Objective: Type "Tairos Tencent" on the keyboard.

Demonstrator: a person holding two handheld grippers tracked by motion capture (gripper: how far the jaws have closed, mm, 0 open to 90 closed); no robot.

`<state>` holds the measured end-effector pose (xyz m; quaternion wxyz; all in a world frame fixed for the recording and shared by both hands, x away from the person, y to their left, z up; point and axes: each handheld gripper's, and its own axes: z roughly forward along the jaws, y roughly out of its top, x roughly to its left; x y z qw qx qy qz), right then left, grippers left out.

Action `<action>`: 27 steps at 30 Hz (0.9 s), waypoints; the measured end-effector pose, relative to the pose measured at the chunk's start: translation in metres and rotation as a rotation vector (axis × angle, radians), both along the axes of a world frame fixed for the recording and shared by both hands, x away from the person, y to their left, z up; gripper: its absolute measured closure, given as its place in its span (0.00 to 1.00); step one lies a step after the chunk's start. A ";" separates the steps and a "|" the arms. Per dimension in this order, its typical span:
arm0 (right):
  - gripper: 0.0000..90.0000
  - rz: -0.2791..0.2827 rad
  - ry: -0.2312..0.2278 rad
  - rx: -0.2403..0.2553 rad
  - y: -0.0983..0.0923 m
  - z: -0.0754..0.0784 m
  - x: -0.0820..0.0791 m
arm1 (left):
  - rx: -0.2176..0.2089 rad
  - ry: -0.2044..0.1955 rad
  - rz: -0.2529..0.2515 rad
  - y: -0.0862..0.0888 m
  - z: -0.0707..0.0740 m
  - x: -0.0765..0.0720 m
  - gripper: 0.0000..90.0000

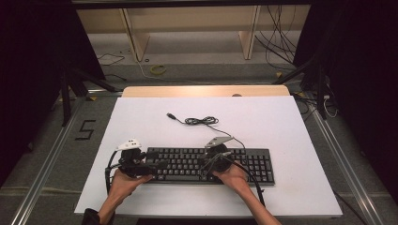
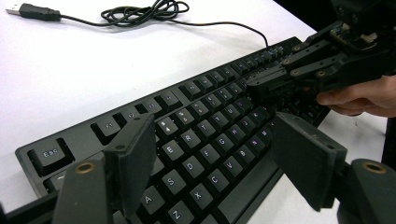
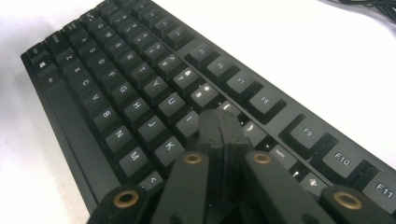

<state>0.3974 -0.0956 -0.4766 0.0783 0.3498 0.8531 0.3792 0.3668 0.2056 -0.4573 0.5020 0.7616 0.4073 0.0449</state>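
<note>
I'm looking down on a black keyboard lying flat on the white table sheet, set toward the near edge and roughly centred, its long side running left to right. Its cable runs off the back edge, bunches in a loose coil on the sheet beyond, and ends in a USB plug lying free further left. My left gripper sits at the keyboard's left end, my left hand wrapped around it from the near side. From the left gripper view its jaws stand wide apart over the letter keys — nothing between them, just the E, D, C columns showing through the gap, with the Esc key off to the left. My right gripper is over the middle of the keyboard, my right hand behind it. In the right gripper view the two jaws are pressed together, pad against pad, holding nothing, their tip down at the key row around I and K — I can't tell whether it actually touches a keycap. The left gripper view catches that same right gripper from the side, its clenched tip low over the keys further along the board.
</note>
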 end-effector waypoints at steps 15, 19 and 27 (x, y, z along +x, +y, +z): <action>0.90 -0.019 -0.010 0.070 -0.007 0.006 -0.002 | 0.015 0.006 0.016 0.004 -0.003 0.001 0.38; 0.78 -0.020 -0.024 0.107 -0.009 0.011 -0.004 | 0.021 0.009 0.021 0.005 -0.002 0.002 0.41; 0.59 -0.010 -0.022 0.135 -0.012 0.016 -0.008 | 0.036 0.021 0.028 0.006 -0.003 0.003 0.46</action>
